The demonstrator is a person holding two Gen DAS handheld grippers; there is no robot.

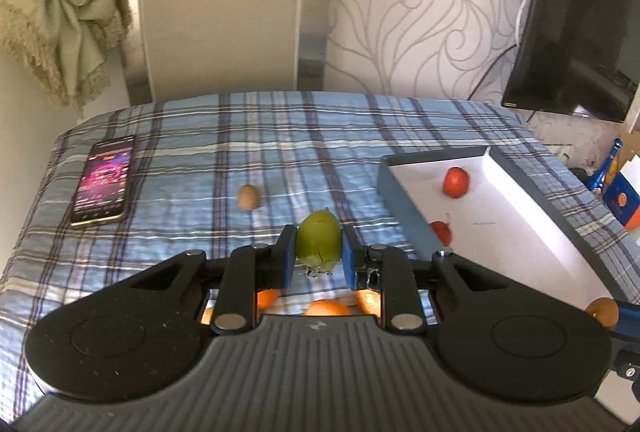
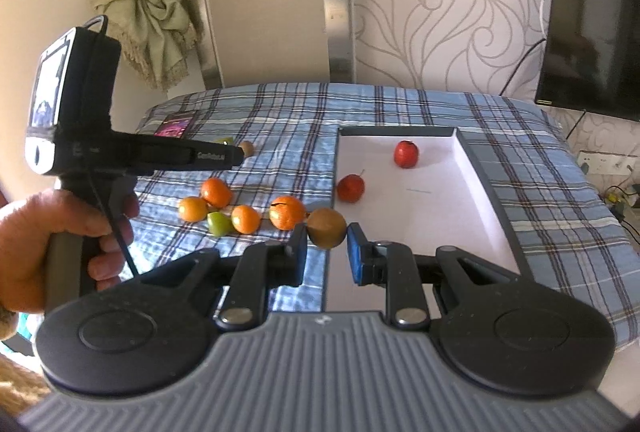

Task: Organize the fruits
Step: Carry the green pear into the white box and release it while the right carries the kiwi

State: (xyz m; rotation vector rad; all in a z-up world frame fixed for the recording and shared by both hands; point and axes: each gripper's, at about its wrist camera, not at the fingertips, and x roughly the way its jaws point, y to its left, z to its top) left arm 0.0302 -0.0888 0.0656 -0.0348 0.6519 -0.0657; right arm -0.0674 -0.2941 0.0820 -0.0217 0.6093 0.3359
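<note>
My left gripper (image 1: 318, 254) is shut on a green fruit (image 1: 318, 238), held above the plaid bedspread left of the box. In the right wrist view that gripper (image 2: 234, 156) reaches in from the left with the green fruit (image 2: 224, 141) at its tip. My right gripper (image 2: 327, 248) is shut on a brown kiwi (image 2: 326, 228) beside the box's near left corner. The grey box (image 2: 476, 172) has a white floor with two red fruits (image 2: 406, 154) (image 2: 351, 188) in it. Several oranges (image 2: 286, 212) and a green fruit piece (image 2: 219, 223) lie on the bed. Another kiwi (image 1: 249, 197) lies farther back.
A lit phone (image 1: 104, 180) lies at the bed's far left. A person's hand (image 2: 60, 232) grips the left tool's handle. A dark television (image 1: 576, 44) hangs on the right wall, a knotted curtain (image 1: 68, 12) on the left. Small items (image 1: 620, 192) stand beyond the bed's right edge.
</note>
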